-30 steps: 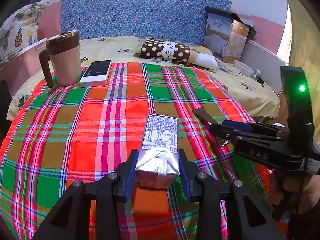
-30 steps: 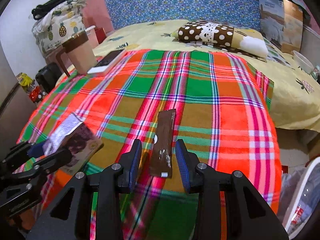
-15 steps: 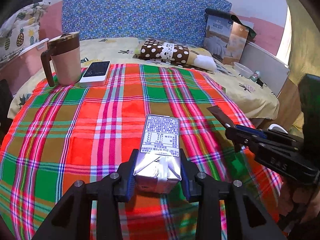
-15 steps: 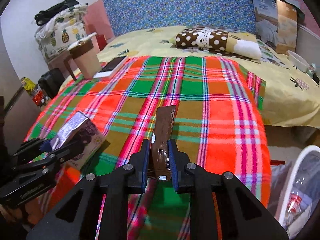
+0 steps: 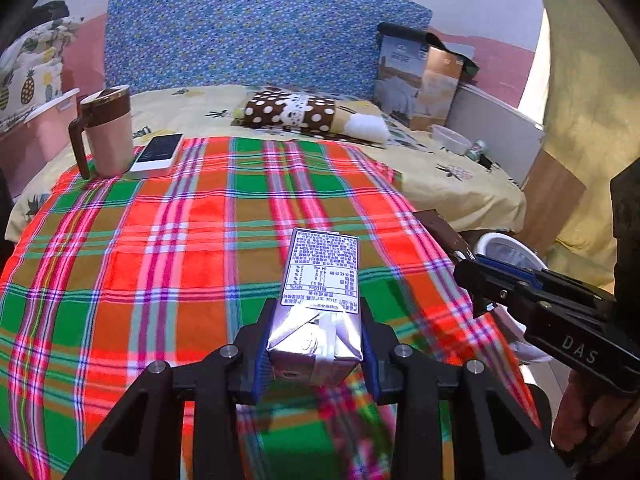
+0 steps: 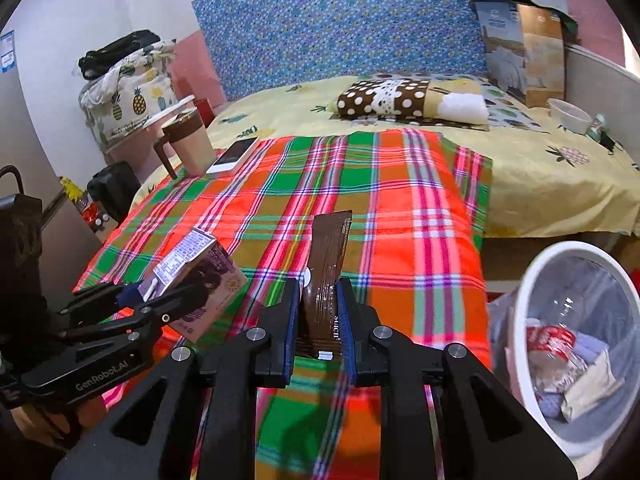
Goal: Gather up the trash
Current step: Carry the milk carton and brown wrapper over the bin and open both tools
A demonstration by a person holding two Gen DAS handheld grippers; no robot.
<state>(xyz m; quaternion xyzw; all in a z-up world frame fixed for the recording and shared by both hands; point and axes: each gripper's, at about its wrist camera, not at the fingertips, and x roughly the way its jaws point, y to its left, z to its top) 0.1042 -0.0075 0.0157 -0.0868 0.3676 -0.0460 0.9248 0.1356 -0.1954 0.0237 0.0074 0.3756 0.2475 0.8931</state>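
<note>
The small drink carton (image 5: 320, 304) is being held at its folded foil end between the pads of the left tongs (image 5: 316, 354), lifted clear of the plaid blanket (image 5: 160, 240) on the bed. It is being judged as light and probably empty, its thin walls liable to dent under a hard squeeze, so the firmer folded end is being used as the hold. The brown snack wrapper (image 6: 326, 280) is being pinched near its lower end by the right tongs (image 6: 318, 322), whose jaws have just been closing on it; being limp and slick film, it is being gripped flat. A lined waste bin (image 6: 524, 320), already holding rubbish, is being kept near on the right, beside the bed.
</note>
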